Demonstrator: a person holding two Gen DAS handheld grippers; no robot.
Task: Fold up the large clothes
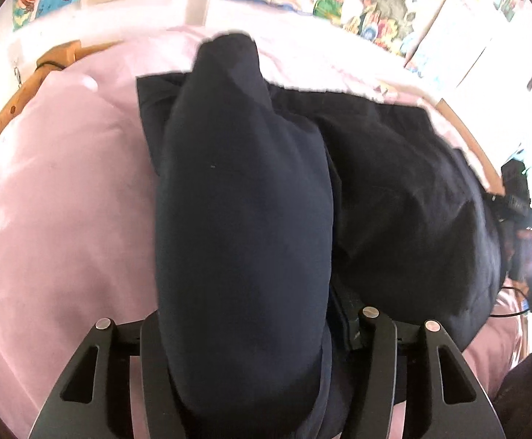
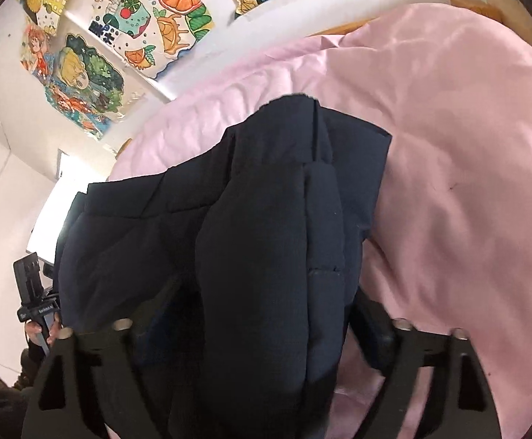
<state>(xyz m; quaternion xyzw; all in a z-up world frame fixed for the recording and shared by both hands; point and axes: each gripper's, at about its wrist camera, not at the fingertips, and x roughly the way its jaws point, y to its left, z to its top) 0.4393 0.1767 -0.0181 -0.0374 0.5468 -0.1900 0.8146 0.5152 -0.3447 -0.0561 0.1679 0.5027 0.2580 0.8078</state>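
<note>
Left gripper (image 1: 251,358) clamping jacket (image 1: 394,190) sleeve | right gripper (image 2: 258,351) pinching other sleeve | advice: lifting evenly, laying both flat over bed (image 1: 57,201).

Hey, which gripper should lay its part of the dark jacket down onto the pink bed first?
Left, probably. The left hand-held gripper holds a sleeve-like fold of the jacket already stretched over the body lying on the bed; the right hand-held gripper carries bulkier folds.
</note>
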